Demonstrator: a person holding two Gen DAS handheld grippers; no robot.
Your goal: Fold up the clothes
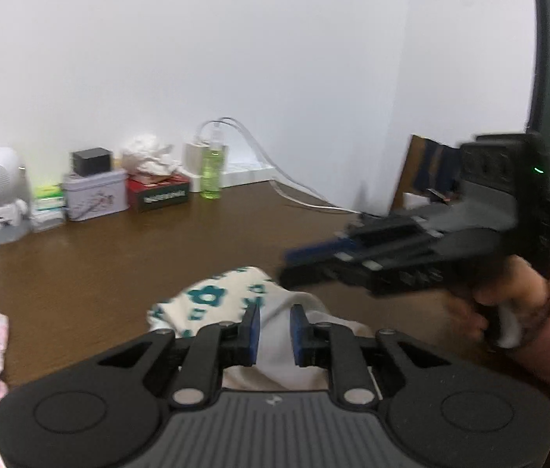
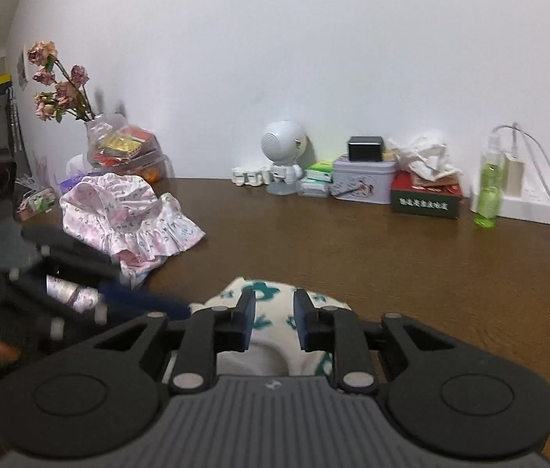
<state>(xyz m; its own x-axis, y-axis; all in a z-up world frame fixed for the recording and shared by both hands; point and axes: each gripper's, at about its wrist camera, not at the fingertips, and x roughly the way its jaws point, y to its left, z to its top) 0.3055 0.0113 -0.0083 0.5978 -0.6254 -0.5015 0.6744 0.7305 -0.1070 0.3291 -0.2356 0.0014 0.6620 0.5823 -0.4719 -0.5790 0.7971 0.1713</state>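
While both grippers hang over the brown wooden table (image 2: 392, 257), the thing being folded sits right under them — a small cream garment with teal flowers (image 1: 212, 296), bunched up near the front edge of the table, its plain white inside showing between the jaws in both views.

From the left wrist camera, the left gripper (image 1: 275, 329) has its blue-padded jaws a little apart, with a clear gap between them. White fabric shows through that gap, but the pads don't seem to be pressing on it, so it reads as open and not holding anything. Same deal with the right gripper (image 2: 274, 321) in its own view — jaws slightly apart, cloth showing behind them, nothing pinched.

The right gripper also shows up blurred on the right side of the left view, with a hand (image 1: 509, 304) wrapped around its handle, just beside the garment's far end.

A second garment, a pink floral frilly piece (image 2: 130, 214), lies crumpled well off to the left on the table. Along the back wall there's a row of stuff: a white round-headed robot figure (image 2: 284, 156), a grey tin (image 2: 364, 181), a red and green box (image 2: 427, 197), a green spray bottle (image 2: 489, 187) and some dried roses (image 2: 60, 82).
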